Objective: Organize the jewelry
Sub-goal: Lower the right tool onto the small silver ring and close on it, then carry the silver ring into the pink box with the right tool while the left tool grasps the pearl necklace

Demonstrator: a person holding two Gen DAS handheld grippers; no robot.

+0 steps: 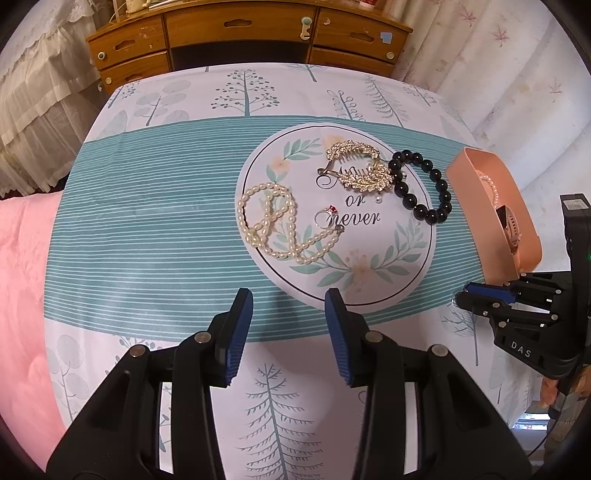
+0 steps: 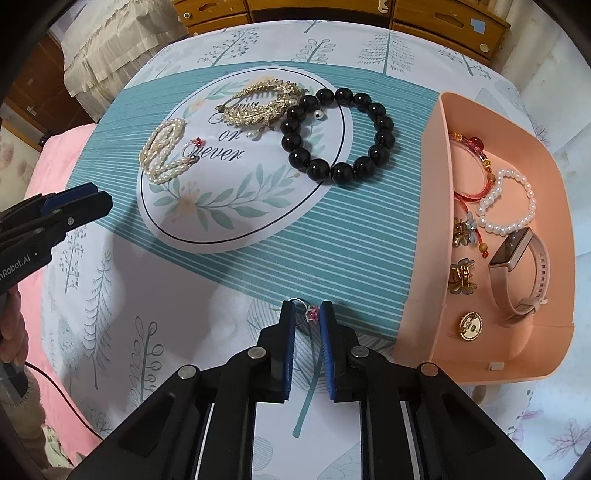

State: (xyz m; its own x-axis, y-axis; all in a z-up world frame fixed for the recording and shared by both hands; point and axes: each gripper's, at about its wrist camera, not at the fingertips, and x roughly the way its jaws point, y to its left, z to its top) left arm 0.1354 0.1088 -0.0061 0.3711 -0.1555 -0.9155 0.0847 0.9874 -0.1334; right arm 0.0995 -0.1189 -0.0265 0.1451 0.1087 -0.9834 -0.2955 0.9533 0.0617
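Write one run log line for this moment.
left gripper: open, empty | right gripper: shut on silver red-stone ring | peach plastic box: holds pink-strap watch

Open cloth (image 1: pixel 155 236) left of the printed circle, nothing on it, easy pass. Circle itself crowded: pearl necklace (image 1: pixel 273 225), small ring (image 1: pixel 327 215), gold brooch (image 1: pixel 364 168), black bead bracelet (image 1: pixel 421 184) packed close. Peach box (image 2: pixel 421 236) wall blocks the right edge; box floor mostly full, watch (image 2: pixel 521 277) and pearl bracelet (image 2: pixel 509 201) inside.

A wooden dresser (image 1: pixel 240 33) with drawers stands far ahead of the gripper. A lace curtain (image 1: pixel 40 92) hangs at its left, and a pink blanket (image 1: pixel 22 295) lies beside it.
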